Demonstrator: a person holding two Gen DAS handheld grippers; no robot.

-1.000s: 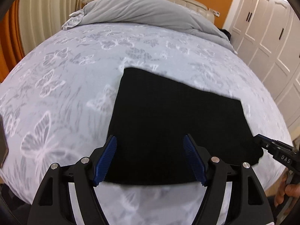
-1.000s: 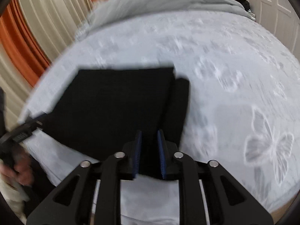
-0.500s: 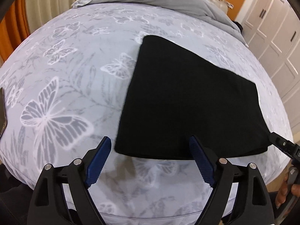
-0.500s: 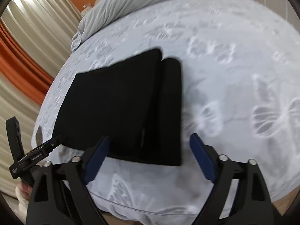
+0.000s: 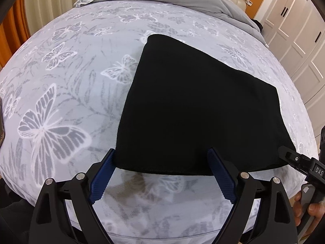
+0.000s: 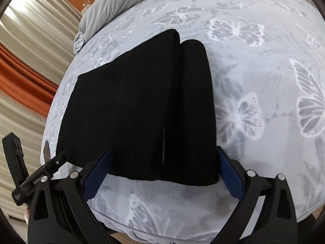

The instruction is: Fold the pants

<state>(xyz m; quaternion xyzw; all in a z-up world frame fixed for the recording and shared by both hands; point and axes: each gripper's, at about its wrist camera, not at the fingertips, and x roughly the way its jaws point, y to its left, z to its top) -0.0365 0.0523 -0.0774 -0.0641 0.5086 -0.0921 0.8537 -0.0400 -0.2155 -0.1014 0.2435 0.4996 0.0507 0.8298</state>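
– So, pants [image 5: 195, 109]?
– Black, folded flat on bed [image 5: 61, 85], near edge just ahead of both tools.
– Left gripper [image 5: 162, 174], right gripper [image 6: 164, 174]?
– Both just opened wide, nothing pinched.

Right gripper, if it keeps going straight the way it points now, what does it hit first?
Most likely the folded black pants. The right gripper, jaws just opened wide with nothing pinched, straddles their near edge on the bed. Depth is hard to judge here.
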